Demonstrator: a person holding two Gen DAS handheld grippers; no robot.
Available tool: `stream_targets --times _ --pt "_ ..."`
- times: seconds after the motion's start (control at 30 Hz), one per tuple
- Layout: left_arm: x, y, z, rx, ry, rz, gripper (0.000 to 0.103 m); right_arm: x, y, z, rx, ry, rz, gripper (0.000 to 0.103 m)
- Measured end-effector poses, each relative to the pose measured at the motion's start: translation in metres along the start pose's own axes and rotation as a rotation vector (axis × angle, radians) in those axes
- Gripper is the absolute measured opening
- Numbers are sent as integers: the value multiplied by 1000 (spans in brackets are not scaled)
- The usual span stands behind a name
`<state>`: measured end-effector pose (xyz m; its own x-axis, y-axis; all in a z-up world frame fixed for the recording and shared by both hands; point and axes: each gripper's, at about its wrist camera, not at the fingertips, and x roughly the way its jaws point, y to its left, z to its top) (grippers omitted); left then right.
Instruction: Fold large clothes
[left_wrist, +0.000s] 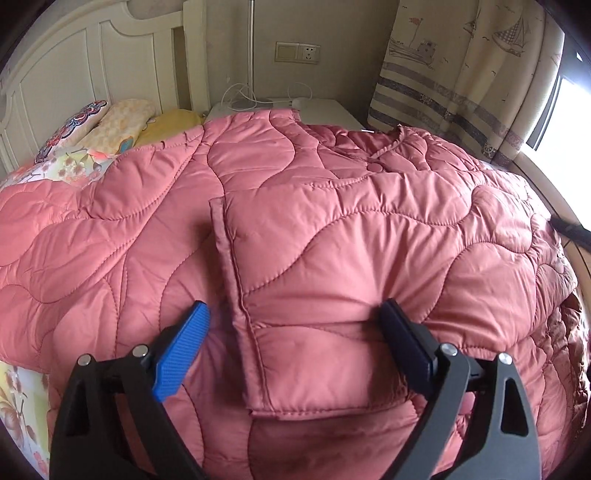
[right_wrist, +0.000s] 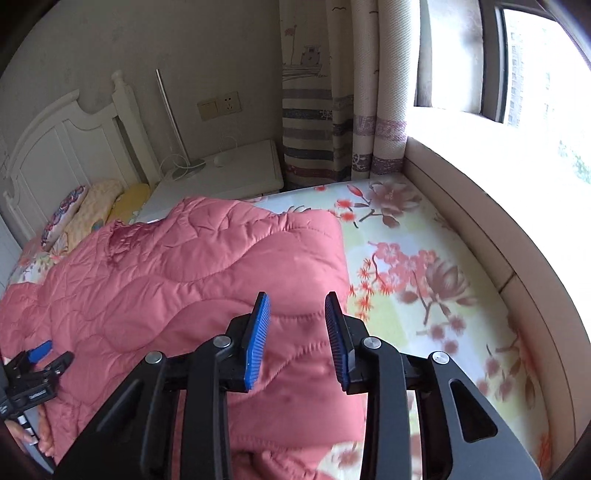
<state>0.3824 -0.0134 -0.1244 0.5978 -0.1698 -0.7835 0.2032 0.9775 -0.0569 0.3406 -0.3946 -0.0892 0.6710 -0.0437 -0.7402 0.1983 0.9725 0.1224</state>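
Pink quilted padded coat (left_wrist: 295, 221) lies spread across my floral-sheeted bed (right_wrist: 424, 266), pocket flap up. My left hand-held gripper (left_wrist: 295, 314) presses down on it, jaws wide apart. My right hand-held gripper (right_wrist: 297, 308) hovers over the coat's edge, jaws parted, holding nothing.

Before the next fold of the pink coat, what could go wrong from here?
1. The left gripper is wide open, its fingers resting on the coat across the pocket flap; closing may pinch only the top layer.
2. The right gripper is open above the coat's edge, holding nothing; it may catch the floral sheet too.
3. The coat is puffy and smooth, so folds may spring open.
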Motion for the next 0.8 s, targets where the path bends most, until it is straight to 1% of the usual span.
stream_targets --times 0.03,0.07,0.17,0.27,0.3,0.37,0.4,0.43,0.47,0.5,0.57,0.67,0.7,0.8 --pt "-1 0 0 0 0 -3 94 14 2 -6 -11 68 -7 31" --pt "-2 1 0 -1 0 -3 94 19 3 -9 -14 86 -6 31" --pt "-2 1 0 0 2 0 95 7 5 -2 -22 58 -21 31" --pt "0 1 0 0 5 4 96 -6 6 13 -1 -3 -4 31" --pt "0 1 1 -1 5 3 97 -6 8 21 -9 -19 -17 31" --pt "0 1 1 -3 5 3 97 4 13 30 -33 -23 -25 31" --pt "0 1 1 -3 5 3 97 12 17 32 -54 -10 -32 31" --pt "0 1 1 -3 5 2 98 33 18 32 -67 67 -43 31" --pt "0 2 1 -3 5 -1 99 44 15 30 -57 135 -37 31" --pt "0 2 1 -3 5 -2 99 48 14 28 -46 139 -31 31" --pt "0 3 1 -6 6 -3 99 44 17 30 -65 124 -47 31" --pt "1 3 1 -5 8 -4 100 29 20 38 -43 82 -33 31" --pt "1 3 0 -5 8 -4 100 25 21 44 -38 57 -41 31" --pt "1 2 1 -8 7 -6 100 25 23 58 -40 14 -66 31"
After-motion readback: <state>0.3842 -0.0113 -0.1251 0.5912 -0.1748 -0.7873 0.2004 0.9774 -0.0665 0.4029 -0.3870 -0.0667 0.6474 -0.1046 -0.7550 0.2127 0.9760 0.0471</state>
